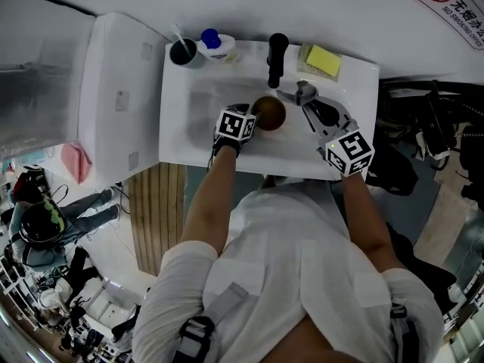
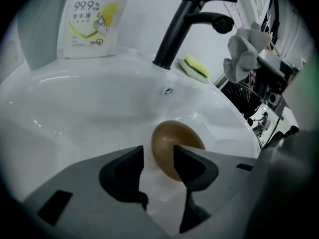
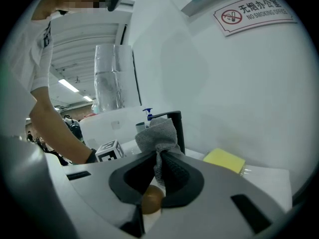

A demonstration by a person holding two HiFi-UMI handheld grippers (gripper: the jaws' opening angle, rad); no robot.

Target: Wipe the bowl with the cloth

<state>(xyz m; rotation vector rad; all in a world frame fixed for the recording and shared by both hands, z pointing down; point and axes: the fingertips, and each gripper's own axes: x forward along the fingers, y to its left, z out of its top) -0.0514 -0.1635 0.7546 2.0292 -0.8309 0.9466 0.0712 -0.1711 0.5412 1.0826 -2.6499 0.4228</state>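
Note:
A brown bowl (image 1: 271, 114) rests in the white sink (image 1: 198, 131), below the black faucet (image 1: 277, 57). My left gripper (image 1: 254, 114) reaches down at the bowl's left edge. In the left gripper view its jaws (image 2: 158, 151) stand open, the bowl (image 2: 167, 138) just beyond them and the right finger (image 2: 192, 166) overlapping its rim without pressing. My right gripper (image 1: 304, 101) hovers to the right of the bowl, shut on a bunched grey cloth (image 1: 305, 92). In the right gripper view the cloth (image 3: 157, 132) sticks up from the closed jaws (image 3: 160, 158), with the bowl (image 3: 152, 199) below.
A soap bottle (image 1: 215, 45) and a dark cup (image 1: 182, 51) stand on the sink's back left rim. A yellow sponge (image 1: 323, 59) lies at the back right. A white cabinet (image 1: 113, 97) stands to the left of the sink. A no-smoking sign (image 3: 251, 13) hangs on the wall.

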